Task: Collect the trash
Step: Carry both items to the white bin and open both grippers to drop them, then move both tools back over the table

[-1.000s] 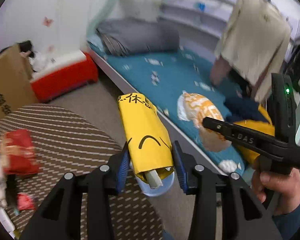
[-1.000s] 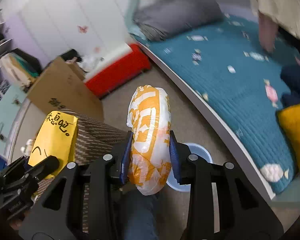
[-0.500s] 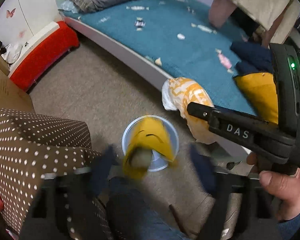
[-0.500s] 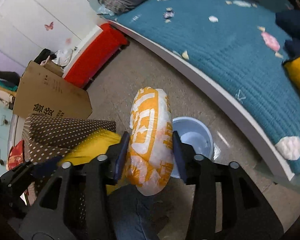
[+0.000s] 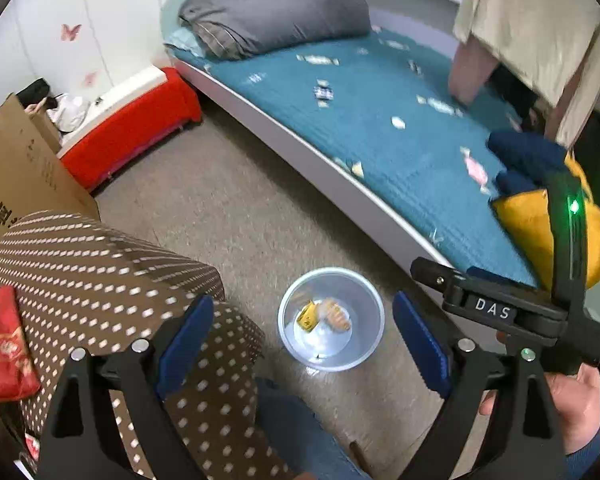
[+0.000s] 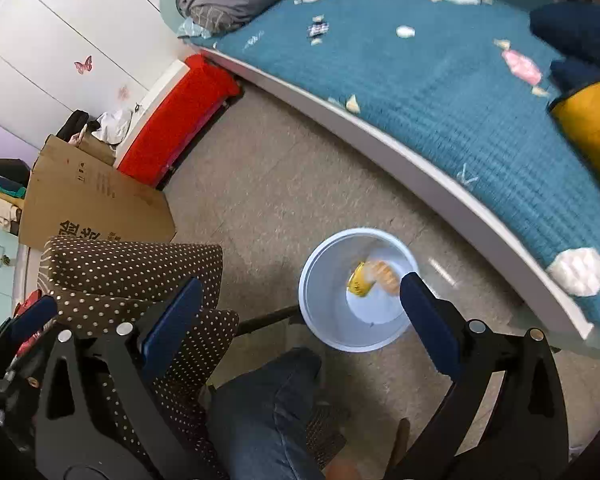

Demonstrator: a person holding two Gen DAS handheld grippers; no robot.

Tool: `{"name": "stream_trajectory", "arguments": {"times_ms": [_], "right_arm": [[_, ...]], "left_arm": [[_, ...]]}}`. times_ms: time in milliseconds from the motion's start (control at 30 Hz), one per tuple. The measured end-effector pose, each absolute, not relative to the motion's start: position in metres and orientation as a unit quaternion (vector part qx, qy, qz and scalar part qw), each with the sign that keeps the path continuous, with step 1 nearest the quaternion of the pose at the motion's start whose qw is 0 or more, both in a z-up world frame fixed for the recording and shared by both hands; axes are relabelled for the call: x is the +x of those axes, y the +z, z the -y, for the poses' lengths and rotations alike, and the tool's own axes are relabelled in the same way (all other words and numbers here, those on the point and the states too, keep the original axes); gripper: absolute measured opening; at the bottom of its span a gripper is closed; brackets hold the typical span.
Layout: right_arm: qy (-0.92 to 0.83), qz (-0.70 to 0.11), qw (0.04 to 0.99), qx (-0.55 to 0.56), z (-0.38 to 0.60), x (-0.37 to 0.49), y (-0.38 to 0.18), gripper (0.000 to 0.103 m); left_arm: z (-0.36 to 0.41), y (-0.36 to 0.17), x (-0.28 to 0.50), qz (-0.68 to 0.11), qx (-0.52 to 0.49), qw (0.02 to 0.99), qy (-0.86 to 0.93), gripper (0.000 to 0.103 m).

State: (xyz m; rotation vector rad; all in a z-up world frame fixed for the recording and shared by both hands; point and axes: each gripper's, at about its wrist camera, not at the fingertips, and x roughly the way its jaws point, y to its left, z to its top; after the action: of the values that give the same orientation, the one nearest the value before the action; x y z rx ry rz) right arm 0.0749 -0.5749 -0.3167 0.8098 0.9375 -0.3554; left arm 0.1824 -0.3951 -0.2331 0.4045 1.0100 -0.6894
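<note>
Grey carpet floor fills the middle of the room, with a bed in a blue cover along its far side. On the floor, near the bed's white edge, stands a pale blue bin. Two bits of trash lie at the bottom of it: a yellow wrapper and an orange and white bag, side by side and touching.

Both tongs hang above the floor. The left tongs are spread wide, and nothing is between their blue pads. The bin shows in the gap below them. The right tongs are spread wide too and hold nothing. One of their blue pads covers a bit of the bin's rim.

A surface with a brown dotted cloth sits at the left. A red packet lies near its left edge. A cardboard box and a red box stand behind it.
</note>
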Motion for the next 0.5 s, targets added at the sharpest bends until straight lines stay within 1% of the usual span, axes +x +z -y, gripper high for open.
{"name": "stream_trajectory", "arguments": {"times_ms": [500], "right_arm": [[-0.153,-0.361,0.868,0.304,0.515,0.065,-0.189,0.097]], "left_arm": [[0.319,-0.145,0.144,-0.38,0.113,0.862,-0.316,0.09]]}}
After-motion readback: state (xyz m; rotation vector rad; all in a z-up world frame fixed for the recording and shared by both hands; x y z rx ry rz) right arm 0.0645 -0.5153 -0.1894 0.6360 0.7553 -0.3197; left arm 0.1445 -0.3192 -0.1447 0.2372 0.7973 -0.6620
